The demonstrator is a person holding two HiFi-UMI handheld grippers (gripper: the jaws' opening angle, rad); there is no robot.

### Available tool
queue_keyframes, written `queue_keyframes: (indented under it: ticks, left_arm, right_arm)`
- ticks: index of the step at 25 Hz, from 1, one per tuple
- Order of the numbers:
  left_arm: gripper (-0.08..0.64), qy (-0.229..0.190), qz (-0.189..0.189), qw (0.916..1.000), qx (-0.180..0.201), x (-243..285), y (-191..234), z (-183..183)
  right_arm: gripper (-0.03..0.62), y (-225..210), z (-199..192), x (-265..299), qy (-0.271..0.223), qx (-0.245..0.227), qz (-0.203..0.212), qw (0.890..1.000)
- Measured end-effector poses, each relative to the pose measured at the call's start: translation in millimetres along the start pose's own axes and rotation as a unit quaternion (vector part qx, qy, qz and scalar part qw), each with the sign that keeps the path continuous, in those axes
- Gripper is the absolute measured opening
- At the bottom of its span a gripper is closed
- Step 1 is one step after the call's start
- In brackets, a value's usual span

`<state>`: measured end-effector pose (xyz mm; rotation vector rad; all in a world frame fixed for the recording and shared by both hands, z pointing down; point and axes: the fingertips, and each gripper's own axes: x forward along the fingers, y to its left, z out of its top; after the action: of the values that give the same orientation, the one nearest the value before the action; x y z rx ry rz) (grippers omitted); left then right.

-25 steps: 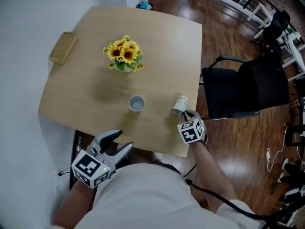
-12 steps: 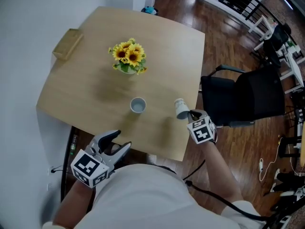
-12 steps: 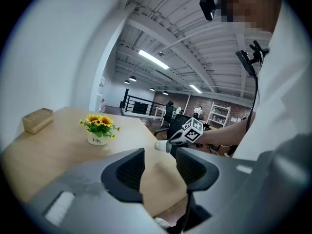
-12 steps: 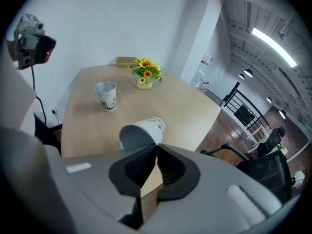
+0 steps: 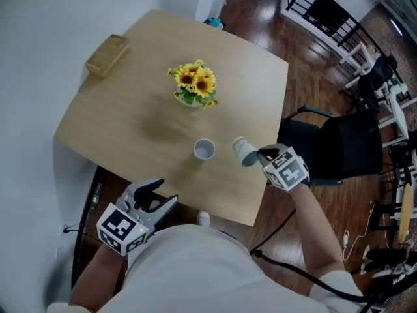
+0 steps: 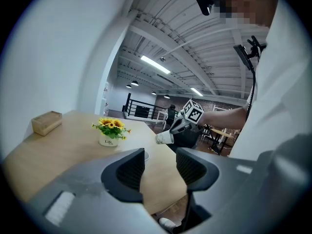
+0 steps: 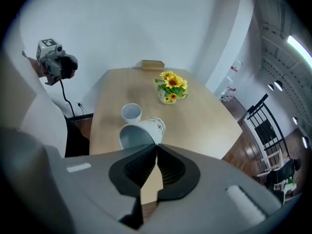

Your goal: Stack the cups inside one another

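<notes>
Right gripper view shows the right gripper with its jaws shut on the held cup, pinching the thin wall at the rim. The cup sits just ahead of the jaw tips, tilted over so its mouth faces down and to the left, and it is off the desk.

It looks light and thin-walled, probably paper with a little print on the side. If so, it should lift with almost no effort, but it may dent under a hard squeeze and swing from a rim pinch. The rim is the natural place to hold it, because that leaves the base free to enter the other cup.

The standing cup is upright with its mouth up, on the desk beyond the held cup and slightly left of the right jaws. The two cups are near each other but apart. The held cup probably has to be turned base-down before it will drop in.

The left gripper has its jaws apart with nothing between them. It hangs off the near edge of the desk. From there the standing cup's rim peeks out beside its left jaw, and the held cup is ahead and higher.
</notes>
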<state>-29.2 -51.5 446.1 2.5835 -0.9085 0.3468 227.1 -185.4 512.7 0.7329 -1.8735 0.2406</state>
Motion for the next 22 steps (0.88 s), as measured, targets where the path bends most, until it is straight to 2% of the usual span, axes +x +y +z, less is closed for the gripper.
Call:
queue_keyframes:
  ticks: [8,13,18,22]
  left_arm:
    - [0.215,-0.017,0.004,0.9998,-0.006,-28.8,31.8,-6.1]
    - [0.215,-0.018,-0.007,0.9998,-0.006,-38.1,41.5,-6.7]
    - [0.216,-0.015,-0.015,0.9997,-0.010,-45.3,53.3,-11.0]
    - [0.216,-0.016,-0.020,0.9996,-0.011,-48.2,58.5,-11.6]
  right_arm:
    - [0.015,31.7,61.0,0.8,0.040,-0.056,0.082,0.994]
    - [0.015,43.2,70.5,11.6,0.107,-0.089,0.129,0.982]
    - [0.015,56.1,83.6,24.6,0.150,-0.103,0.173,0.968]
    - [0.014,62.0,87.8,38.9,0.176,-0.107,0.187,0.961]
